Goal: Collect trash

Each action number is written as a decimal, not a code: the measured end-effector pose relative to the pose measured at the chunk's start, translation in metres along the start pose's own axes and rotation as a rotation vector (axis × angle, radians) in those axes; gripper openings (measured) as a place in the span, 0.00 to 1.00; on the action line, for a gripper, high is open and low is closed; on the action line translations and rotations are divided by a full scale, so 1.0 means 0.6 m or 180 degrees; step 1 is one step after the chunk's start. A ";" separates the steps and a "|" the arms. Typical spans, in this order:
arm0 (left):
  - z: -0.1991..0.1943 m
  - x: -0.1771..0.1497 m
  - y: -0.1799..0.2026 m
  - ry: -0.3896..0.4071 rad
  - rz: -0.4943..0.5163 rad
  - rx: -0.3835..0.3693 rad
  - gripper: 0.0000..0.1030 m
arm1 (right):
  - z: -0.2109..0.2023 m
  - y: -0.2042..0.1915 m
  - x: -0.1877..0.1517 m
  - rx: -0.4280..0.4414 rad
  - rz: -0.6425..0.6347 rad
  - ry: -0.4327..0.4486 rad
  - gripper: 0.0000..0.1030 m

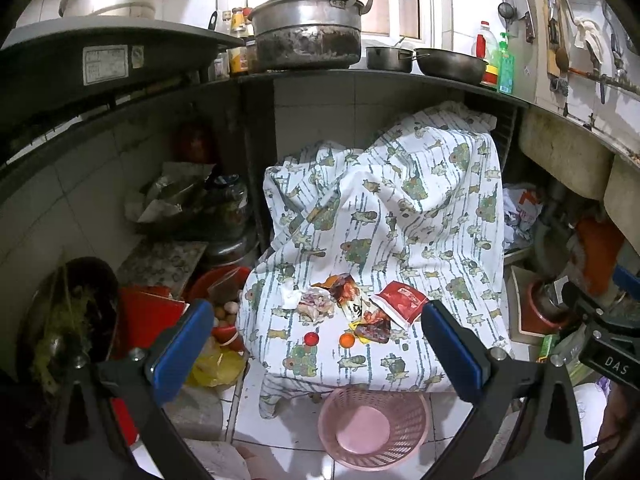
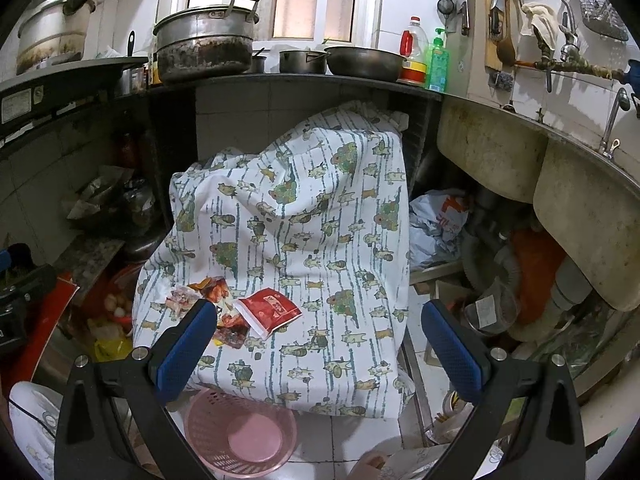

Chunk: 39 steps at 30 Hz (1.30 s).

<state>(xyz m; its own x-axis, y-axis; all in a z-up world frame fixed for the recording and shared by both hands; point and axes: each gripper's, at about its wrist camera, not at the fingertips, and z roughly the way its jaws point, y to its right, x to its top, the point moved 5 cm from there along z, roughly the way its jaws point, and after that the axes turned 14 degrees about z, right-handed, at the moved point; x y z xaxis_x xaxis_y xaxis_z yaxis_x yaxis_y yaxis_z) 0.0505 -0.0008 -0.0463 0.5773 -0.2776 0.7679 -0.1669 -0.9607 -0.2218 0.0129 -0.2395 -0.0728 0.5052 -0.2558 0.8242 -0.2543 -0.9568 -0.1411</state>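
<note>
Both grippers hang above the floor, facing a low surface draped with a patterned cloth (image 1: pixel 384 216). The left gripper (image 1: pixel 318 350) has its jaws spread wide and holds nothing. The right gripper (image 2: pixel 320 350) is likewise spread wide and empty.

The trash lies on the near part of the cloth, in one loose cluster. In the left wrist view it sits between the two blue pads. Count:
- One red packet (image 1: pixel 402 302), at 3 o'clock in the cluster.
- Two crumpled brown-orange wrappers (image 1: pixel 340 288), one at 12 o'clock, one at 6 o'clock.
- One pale crumpled wrapper (image 1: pixel 316 306) and one white tissue (image 1: pixel 289 295), at 9 o'clock.
- One red bottle cap (image 1: pixel 311 338) and one orange bottle cap (image 1: pixel 346 340), side by side, nearest the camera.

In the right wrist view the left pad hides part of the cluster.

One pink basket (image 1: pixel 374 426) stands on the floor tiles at 6 o'clock from the trash, just in front of the cloth edge, empty.

Surroundings: clutter and a red bowl (image 1: pixel 224 284) at 9 o'clock of the cloth. Drain pipes (image 2: pixel 492 240) under two sinks stand at 3 o'clock. Pots line the counter above.
</note>
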 end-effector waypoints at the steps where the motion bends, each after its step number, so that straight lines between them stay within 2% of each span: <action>1: 0.001 -0.002 0.000 0.0004 -0.0005 0.0004 1.00 | -0.001 -0.001 0.000 -0.0002 -0.0004 0.0000 1.00; 18: 0.002 -0.001 -0.003 -0.0028 0.0016 0.0006 1.00 | 0.002 0.001 -0.003 -0.0015 0.0001 0.0014 1.00; 24: -0.008 0.003 -0.002 0.0036 0.0053 0.0033 1.00 | 0.004 0.002 -0.003 -0.0009 0.0023 0.0021 1.00; 29: -0.009 0.002 -0.004 -0.0040 0.0021 0.0030 1.00 | 0.009 -0.002 -0.005 -0.0028 -0.0016 -0.0007 1.00; 39: -0.013 0.002 -0.011 -0.0043 -0.0001 0.0051 1.00 | 0.005 -0.012 -0.013 0.0021 0.0007 -0.0234 1.00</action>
<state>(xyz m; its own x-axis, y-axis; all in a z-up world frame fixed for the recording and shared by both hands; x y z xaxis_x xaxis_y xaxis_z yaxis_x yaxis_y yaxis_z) 0.0463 0.0050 -0.0391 0.5880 -0.2772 0.7598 -0.1539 -0.9606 -0.2314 0.0131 -0.2313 -0.0800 0.5638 -0.2672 0.7815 -0.2502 -0.9570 -0.1468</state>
